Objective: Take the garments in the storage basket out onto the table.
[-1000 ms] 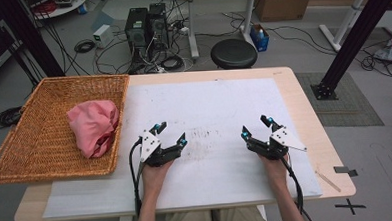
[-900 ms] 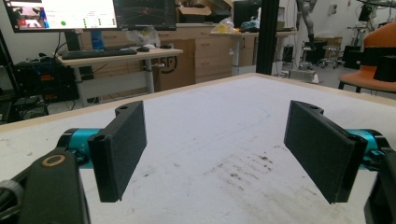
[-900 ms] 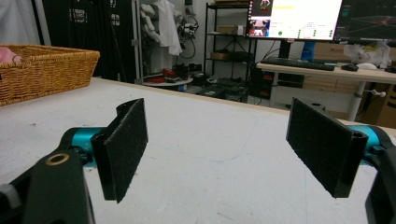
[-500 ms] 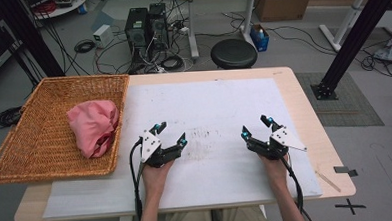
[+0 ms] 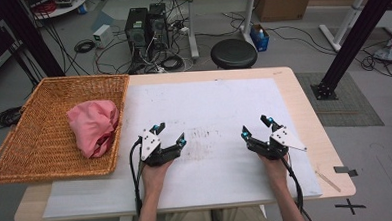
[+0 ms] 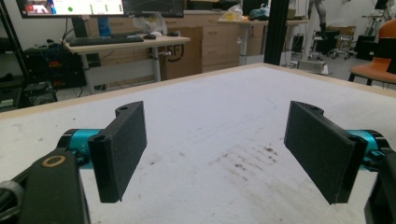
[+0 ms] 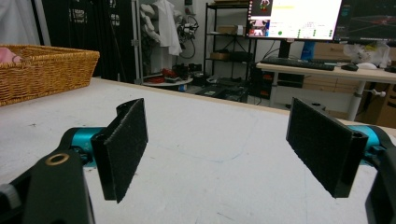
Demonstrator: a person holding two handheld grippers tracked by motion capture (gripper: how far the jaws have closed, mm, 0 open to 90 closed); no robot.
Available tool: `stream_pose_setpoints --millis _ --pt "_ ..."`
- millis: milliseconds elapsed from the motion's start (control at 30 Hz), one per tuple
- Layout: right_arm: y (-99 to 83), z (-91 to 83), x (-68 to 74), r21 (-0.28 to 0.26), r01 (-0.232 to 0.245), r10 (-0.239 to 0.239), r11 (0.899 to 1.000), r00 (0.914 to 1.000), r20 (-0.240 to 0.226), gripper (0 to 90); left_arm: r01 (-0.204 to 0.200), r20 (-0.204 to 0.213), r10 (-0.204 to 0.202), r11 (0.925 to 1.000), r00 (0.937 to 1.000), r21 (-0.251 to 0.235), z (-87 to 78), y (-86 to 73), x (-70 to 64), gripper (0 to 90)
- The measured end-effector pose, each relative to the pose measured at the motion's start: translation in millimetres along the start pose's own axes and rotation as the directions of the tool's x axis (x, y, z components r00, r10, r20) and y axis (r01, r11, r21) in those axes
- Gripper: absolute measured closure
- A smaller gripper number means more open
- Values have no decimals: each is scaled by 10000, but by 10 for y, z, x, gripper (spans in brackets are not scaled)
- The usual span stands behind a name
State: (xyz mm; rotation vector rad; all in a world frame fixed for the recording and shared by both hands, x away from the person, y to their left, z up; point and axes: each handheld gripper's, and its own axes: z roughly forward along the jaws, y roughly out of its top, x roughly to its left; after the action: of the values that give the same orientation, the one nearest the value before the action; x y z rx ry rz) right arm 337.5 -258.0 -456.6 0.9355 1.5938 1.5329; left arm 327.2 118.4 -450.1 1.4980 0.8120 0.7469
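Pink cloth (image 5: 93, 126): bundled in the wicker basket (image 5: 30, 147) — looks done.
Left gripper (image 5: 168, 134): fingers spread, empty, on the desk (image 5: 293, 86).
Right gripper (image 5: 255, 127): fingers spread, empty — nothing left nearby.

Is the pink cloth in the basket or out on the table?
In: the pink cloth lies bunched inside the wicker basket, against its right side.

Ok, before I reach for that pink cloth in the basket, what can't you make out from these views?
- Pink cloth, high view: bunched, so its folds hide its underside and what kind of item it is.
- Wicker basket, right gripper view: cut off by the left edge, with a sliver of pink showing.
- Basket floor under the cloth, high view: hidden.
- Marks on the white table cover: too faint to identify.
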Motion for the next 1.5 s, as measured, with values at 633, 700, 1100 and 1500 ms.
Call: stream_pose_setpoints --millis 633,700,1100,1500 --pt "0 2 -1 -21 58 -58 10000 10000 -1 203 -316 1344 182 9947 9908 983 -498 1055 449 202" --pt "0 2 -1 -20 57 -57 10000 10000 0 202 -377 966 256 9915 9950 1249 -563 1130 604 202" --pt "0 1 -1 -30 62 -62 10000 10000 8 203 205 -605 -24 9532 9982 3017 -808 1091 1490 202" --pt "0 3 6 -33 168 -168 9999 9999 -6 203 2598 -3437 -920 8364 9346 4826 -653 597 2315 105"
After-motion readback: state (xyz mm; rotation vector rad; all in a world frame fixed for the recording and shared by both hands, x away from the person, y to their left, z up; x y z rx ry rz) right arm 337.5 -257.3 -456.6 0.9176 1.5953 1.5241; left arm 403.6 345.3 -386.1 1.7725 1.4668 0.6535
